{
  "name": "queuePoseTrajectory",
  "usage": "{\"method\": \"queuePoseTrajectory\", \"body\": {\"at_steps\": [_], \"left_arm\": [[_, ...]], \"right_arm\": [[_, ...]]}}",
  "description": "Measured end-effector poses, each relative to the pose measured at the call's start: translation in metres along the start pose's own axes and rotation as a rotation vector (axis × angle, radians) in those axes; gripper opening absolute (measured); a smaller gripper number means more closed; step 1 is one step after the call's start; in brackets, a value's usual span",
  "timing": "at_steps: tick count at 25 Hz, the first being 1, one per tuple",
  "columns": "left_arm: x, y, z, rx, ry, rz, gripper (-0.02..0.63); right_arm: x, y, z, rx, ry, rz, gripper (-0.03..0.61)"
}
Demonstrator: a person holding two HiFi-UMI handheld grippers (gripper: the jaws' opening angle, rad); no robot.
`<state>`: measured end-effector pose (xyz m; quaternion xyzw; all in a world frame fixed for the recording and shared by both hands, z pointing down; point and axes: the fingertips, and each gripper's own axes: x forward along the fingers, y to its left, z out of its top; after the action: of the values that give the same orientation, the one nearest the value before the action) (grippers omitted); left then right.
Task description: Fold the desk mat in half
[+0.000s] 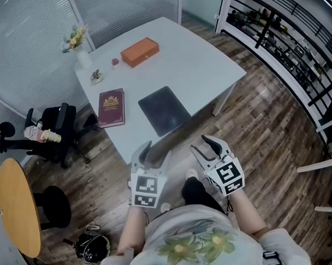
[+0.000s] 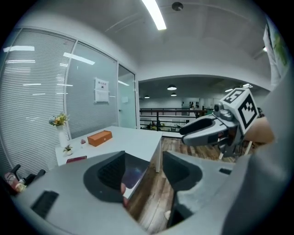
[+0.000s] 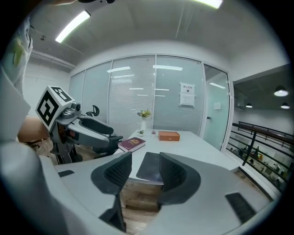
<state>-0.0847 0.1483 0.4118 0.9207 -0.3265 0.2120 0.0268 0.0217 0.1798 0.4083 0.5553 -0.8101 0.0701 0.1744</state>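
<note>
Left tongs [image 1: 153,151] and right tongs [image 1: 206,149] gape wide, empty, near the desk mat [image 1: 164,110] lying on the table [image 1: 196,62]

An office: glass partitions with blinds [image 3: 133,92], a white desk [image 1: 196,62], a swivel chair [image 1: 59,131], a ceiling strip light [image 2: 154,13] and a railed gallery [image 1: 285,39].

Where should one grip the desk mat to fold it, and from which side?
The mat's two near corners, from the table's front: it lies flat, its near edge by the table edge, so jaws could likely slip under.
</note>
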Motion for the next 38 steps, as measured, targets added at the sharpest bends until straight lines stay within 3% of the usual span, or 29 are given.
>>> {"method": "queuePoseTrajectory", "body": {"at_steps": [7,23,30,38], "left_arm": [[0.036,0.013,-0.01,-0.01,0.072,0.025,0.238],[0.115,0.023,-0.062,-0.128,0.223,0.125,0.238],[0.134,0.029,-0.086,-0.179,0.273,0.177,0.236],[0.159,0.039,-0.113,-0.204,0.339,0.162,0.236]], "right_arm": [[0.032,-0.027,-0.013,-0.023,0.063,0.069,0.182],[0.094,-0.088,-0.073,-0.154,0.235,0.261,0.183],[0.124,-0.105,-0.098,-0.277,0.294,0.304,0.183],[0.166,-0.096,-0.132,-0.442,0.383,0.358,0.183]]}}
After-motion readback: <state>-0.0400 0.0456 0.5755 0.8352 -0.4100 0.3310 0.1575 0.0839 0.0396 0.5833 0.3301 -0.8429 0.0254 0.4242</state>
